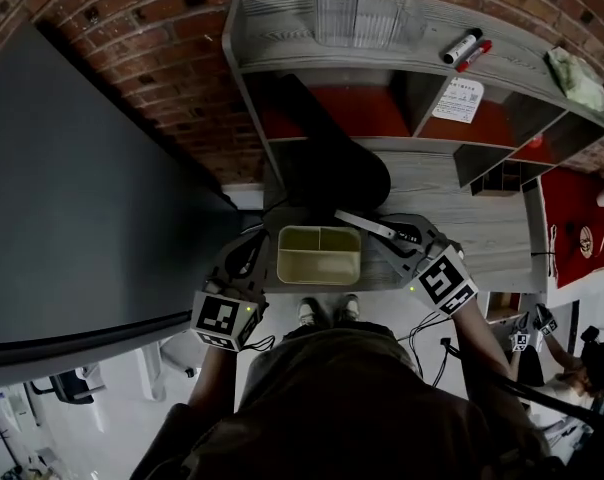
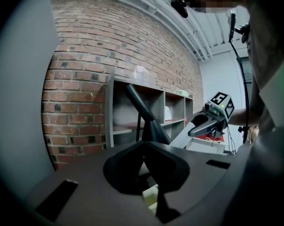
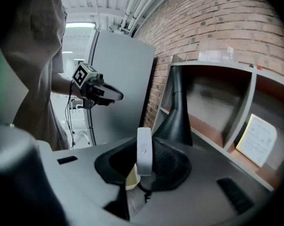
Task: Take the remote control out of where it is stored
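R claw (image 3: 143, 178): mine, rt hand; pinched tight on one end of remote (image 3: 144, 150).
remote: slim, pale grey-white; stands upright out of my jaws in right gripper view; in head view it slants over far-rt corner of bin (image 1: 282, 256), held up out of it.
L claw (image 2: 144, 149): mine, lt hand; jaws pressed together, nothing btwn; sits at bin's lt side, close by, contact can't be told.
bin: pale yellow-green, 2 compartments; on tabletop (image 1: 432, 193) btwn my two claws.
tabletop: grey wood-grain.
black stand (image 1: 327, 158): wide dark base narrowing to slanted pole; just behind bin.
shelf unit (image 1: 382, 48): grey, open cubbies w/ red backs; behind tabletop, against brick wall (image 1: 162, 48).
markers (image 1: 462, 46): 2 pcs, one black-capped, one red; side by side on shelf top.
paper note (image 1: 459, 99): white, printed; in a cubby.
green cloth (image 1: 575, 78): crumpled, shelf top, rt end.
grey panel (image 1: 72, 198): large, flat; lt of shelf unit.
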`<action>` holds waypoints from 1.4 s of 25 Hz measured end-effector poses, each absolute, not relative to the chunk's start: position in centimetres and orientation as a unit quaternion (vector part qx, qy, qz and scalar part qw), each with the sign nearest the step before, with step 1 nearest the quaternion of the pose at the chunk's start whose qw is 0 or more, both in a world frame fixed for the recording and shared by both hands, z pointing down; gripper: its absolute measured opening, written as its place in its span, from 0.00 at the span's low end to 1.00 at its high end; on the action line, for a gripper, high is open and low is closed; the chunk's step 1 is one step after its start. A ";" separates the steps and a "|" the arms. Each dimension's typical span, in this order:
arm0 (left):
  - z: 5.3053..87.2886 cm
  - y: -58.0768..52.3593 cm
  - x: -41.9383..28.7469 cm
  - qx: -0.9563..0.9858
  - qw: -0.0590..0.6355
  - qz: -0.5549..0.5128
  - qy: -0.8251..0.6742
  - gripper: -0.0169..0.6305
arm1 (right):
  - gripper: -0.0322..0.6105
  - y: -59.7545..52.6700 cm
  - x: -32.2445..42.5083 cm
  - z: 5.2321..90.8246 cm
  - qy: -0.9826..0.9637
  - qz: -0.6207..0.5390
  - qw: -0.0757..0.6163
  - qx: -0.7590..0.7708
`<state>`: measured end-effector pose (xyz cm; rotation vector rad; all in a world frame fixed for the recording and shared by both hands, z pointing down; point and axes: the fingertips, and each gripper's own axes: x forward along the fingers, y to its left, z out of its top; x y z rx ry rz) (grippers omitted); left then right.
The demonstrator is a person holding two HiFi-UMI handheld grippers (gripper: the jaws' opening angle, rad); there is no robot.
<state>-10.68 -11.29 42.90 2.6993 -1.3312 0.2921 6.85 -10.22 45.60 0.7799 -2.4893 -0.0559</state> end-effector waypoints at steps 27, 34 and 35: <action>41.8 -12.3 -9.9 0.888 0.040 0.096 -0.447 0.04 | 0.18 -7.5 14.9 37.4 -0.890 -0.086 0.067 0.443; 41.9 -11.9 -9.0 0.891 0.038 0.101 -0.440 0.04 | 0.18 -6.9 16.6 38.8 -0.882 -0.056 0.056 0.464; 41.9 -11.9 -8.9 0.892 0.038 0.101 -0.439 0.04 | 0.18 -6.8 16.7 39.0 -0.882 -0.056 0.056 0.464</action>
